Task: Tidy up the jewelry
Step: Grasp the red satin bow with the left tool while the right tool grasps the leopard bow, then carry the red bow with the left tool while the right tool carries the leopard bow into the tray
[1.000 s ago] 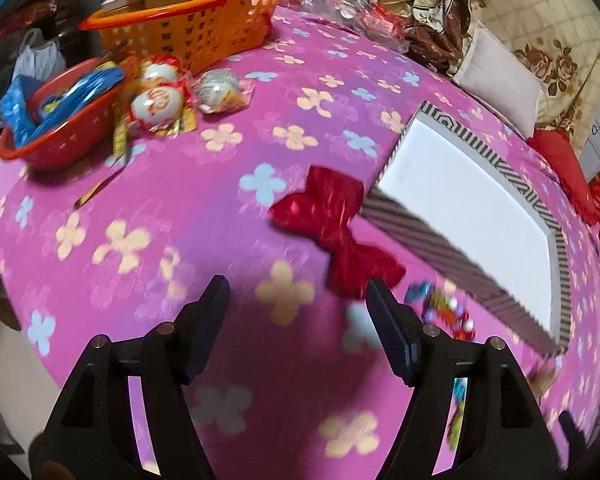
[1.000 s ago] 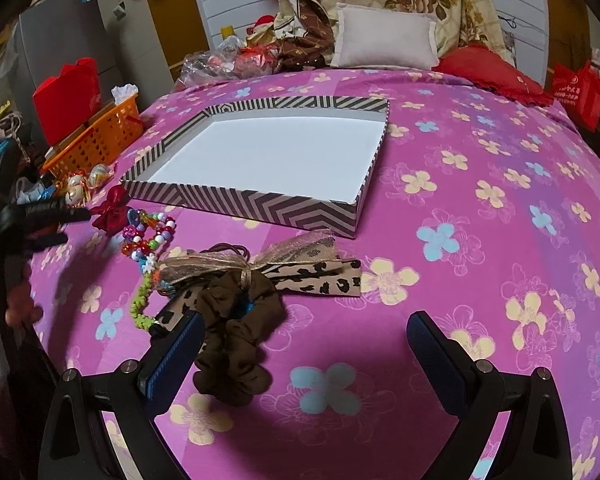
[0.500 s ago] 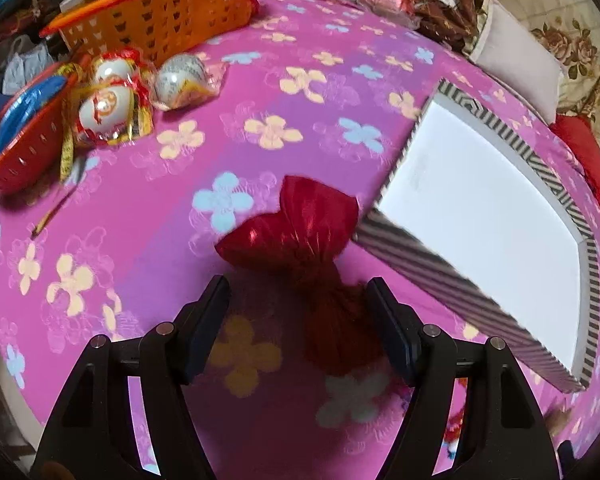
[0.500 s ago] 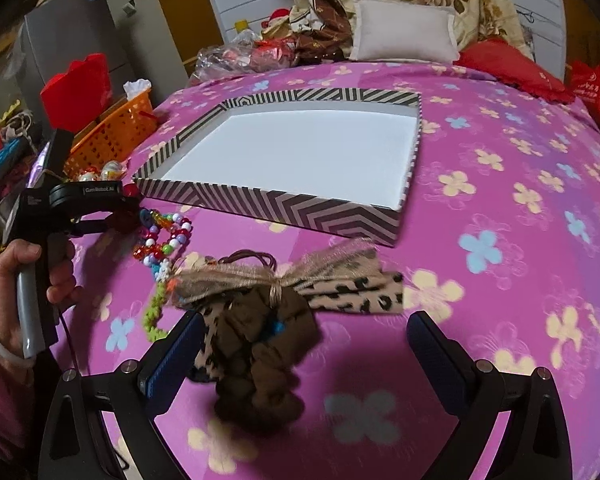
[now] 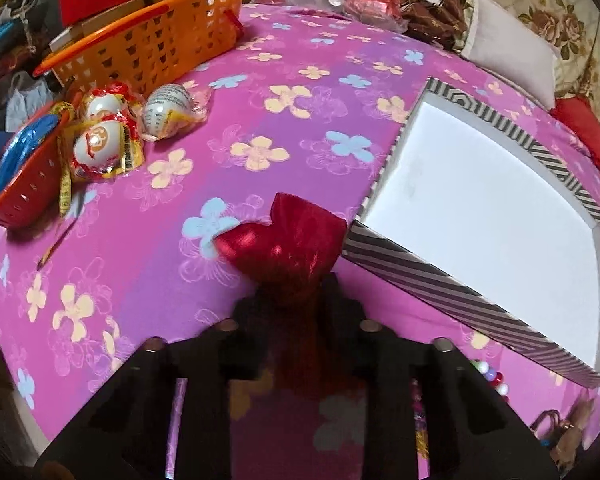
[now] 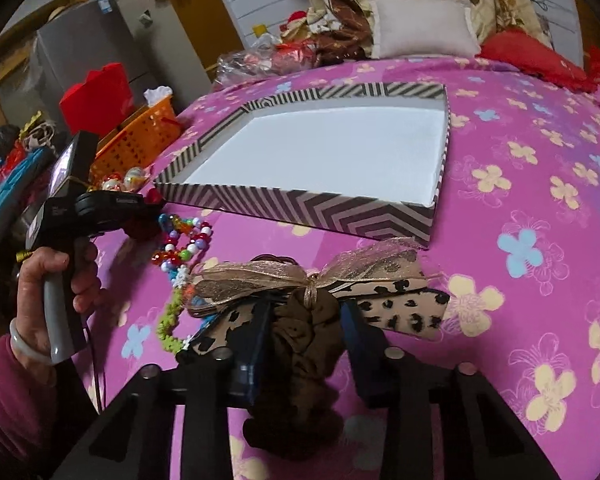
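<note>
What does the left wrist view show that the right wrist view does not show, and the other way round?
Only the left wrist view shows the left gripper closing on the red bow, and a red bowl. Only the right wrist view shows the right gripper closing on the brown scrunchie, the leopard bow and the hand on the other gripper's handle. Both show the striped box, still empty, the orange basket and the bead bracelet.
</note>
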A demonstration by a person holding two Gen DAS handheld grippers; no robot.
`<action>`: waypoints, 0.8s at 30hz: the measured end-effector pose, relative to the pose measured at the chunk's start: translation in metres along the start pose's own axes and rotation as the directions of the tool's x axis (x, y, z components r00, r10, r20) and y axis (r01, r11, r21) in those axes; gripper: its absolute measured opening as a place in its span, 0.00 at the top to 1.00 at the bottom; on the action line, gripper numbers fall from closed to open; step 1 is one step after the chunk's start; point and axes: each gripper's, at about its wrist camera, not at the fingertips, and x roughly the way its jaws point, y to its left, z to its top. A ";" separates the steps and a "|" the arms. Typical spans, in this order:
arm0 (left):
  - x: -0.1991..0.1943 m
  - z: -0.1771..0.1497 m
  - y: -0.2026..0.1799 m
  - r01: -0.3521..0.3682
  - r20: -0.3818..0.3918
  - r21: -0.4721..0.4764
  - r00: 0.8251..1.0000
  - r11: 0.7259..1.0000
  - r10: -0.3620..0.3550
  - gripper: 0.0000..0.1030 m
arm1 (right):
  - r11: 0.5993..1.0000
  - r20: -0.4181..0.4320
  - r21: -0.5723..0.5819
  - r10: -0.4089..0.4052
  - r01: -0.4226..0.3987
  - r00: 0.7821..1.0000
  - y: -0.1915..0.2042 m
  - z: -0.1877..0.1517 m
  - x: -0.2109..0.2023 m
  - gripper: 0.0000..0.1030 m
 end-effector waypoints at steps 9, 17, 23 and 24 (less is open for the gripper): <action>-0.028 -0.012 0.010 0.180 -0.010 -0.006 0.984 0.984 -0.180 0.87 | 1.000 0.063 -0.016 0.017 -0.016 0.998 0.003 0.004 -0.034 0.80; -0.057 -0.029 0.009 0.193 0.013 0.043 0.981 0.980 -0.194 0.87 | 0.999 0.025 -0.027 -0.023 0.024 0.999 0.005 0.001 -0.033 0.89; -0.053 -0.033 0.015 0.164 0.003 0.025 0.986 0.986 -0.164 0.87 | 0.998 0.065 0.056 -0.034 0.030 0.997 -0.004 -0.002 -0.036 0.30; -0.051 -0.033 0.017 0.164 0.002 0.019 0.987 0.986 -0.164 0.87 | 0.999 0.058 0.045 -0.031 0.028 0.998 -0.002 -0.001 -0.033 0.30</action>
